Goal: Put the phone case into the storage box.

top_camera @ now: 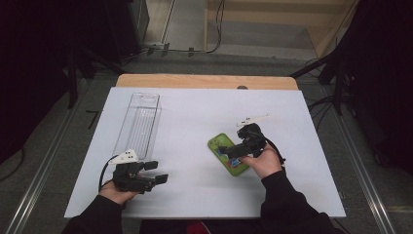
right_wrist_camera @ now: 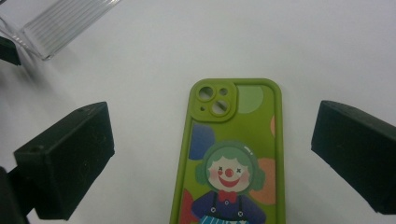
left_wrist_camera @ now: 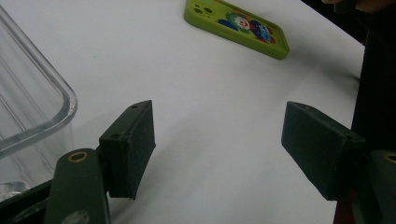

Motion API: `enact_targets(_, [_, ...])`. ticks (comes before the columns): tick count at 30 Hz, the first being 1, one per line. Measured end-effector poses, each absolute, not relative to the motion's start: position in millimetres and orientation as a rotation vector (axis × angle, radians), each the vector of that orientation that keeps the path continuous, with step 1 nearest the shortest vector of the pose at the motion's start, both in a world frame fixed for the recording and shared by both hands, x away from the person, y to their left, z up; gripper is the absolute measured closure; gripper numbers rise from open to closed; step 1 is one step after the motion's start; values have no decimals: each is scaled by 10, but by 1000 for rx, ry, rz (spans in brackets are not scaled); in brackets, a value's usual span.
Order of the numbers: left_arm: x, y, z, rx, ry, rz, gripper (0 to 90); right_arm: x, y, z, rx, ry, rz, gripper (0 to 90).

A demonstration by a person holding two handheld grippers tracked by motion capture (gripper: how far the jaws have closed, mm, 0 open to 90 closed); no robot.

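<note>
A green phone case (top_camera: 225,152) with a clown picture lies flat on the white table, back up. In the right gripper view the green phone case (right_wrist_camera: 233,154) lies between and below the two black jaws, which stand wide apart and do not touch it. My right gripper (top_camera: 228,152) hovers over the case, open. My left gripper (top_camera: 158,171) rests near the table's front left, open with nothing between its jaws. In the left gripper view my left gripper (left_wrist_camera: 219,149) looks toward the phone case (left_wrist_camera: 238,25) at the top.
A clear plastic box (top_camera: 138,123) stands at the left of the white table cover (top_camera: 195,195); its rounded corner (left_wrist_camera: 42,107) sits just left of my left jaws. Its end also appears in the right gripper view as the clear box (right_wrist_camera: 60,23). Dark floor surrounds the table.
</note>
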State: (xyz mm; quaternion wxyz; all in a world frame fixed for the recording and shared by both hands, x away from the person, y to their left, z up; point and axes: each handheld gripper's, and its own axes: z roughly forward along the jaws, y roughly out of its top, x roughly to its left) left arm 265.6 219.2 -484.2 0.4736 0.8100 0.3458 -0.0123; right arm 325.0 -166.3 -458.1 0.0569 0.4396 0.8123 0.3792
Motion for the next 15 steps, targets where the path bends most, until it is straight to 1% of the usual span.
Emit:
enact_targets(11, [2662,2187,-4842,1980,846,-35,264,3294,-1629,-4653,1356,2478,1084,0])
enact_targets(15, [2659,2187,-4842,1978,844,-35,264,3311,-1630,-4728,1363,2483,1038,0])
